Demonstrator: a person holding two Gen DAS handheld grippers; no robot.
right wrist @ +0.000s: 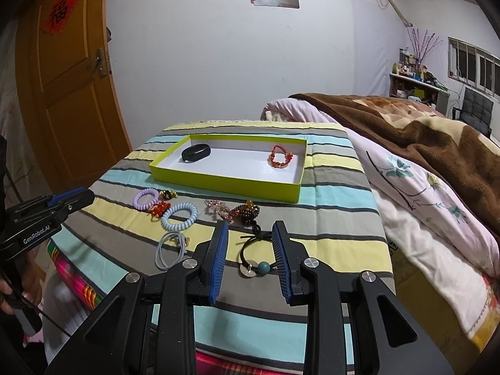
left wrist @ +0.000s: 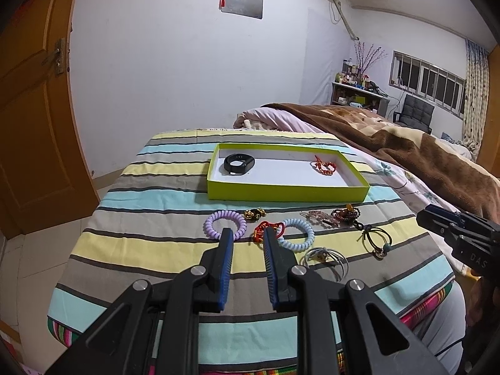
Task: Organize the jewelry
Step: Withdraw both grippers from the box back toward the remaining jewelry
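The left hand-held gripper (left wrist: 248, 234) hangs with its jaws parted narrowly and empty over the striped bedspread (left wrist: 150, 187), its tips lined up with the purple coil tie (left wrist: 224, 225), the red bracelet (left wrist: 268, 230) and the blue coil tie (left wrist: 297, 234). These three lie touching or overlapping, so a close here could catch two pieces at once or drag a neighbour along.

The right hand-held gripper (right wrist: 250, 237) is open wider, also empty, framing the black cord tie (right wrist: 259, 257) with its teal bead and metal disc. That cord is thin and lies flat on soft cloth; the fingers could pinch the bedspread with it, or the cord could slip out as it lifts.

The green box (left wrist: 281, 192) sits further back on the bed, holding a black band (left wrist: 239, 164) and a red beaded bracelet (left wrist: 325, 167) well apart. Its walls are low, and a carelessly dropped piece could bounce out or land on those already sorted. The dark bead bracelet (right wrist: 247, 211) and pink bead bracelet (right wrist: 217, 207) are tangled close together, as are the loose grey ties (right wrist: 172, 247), which could snag.
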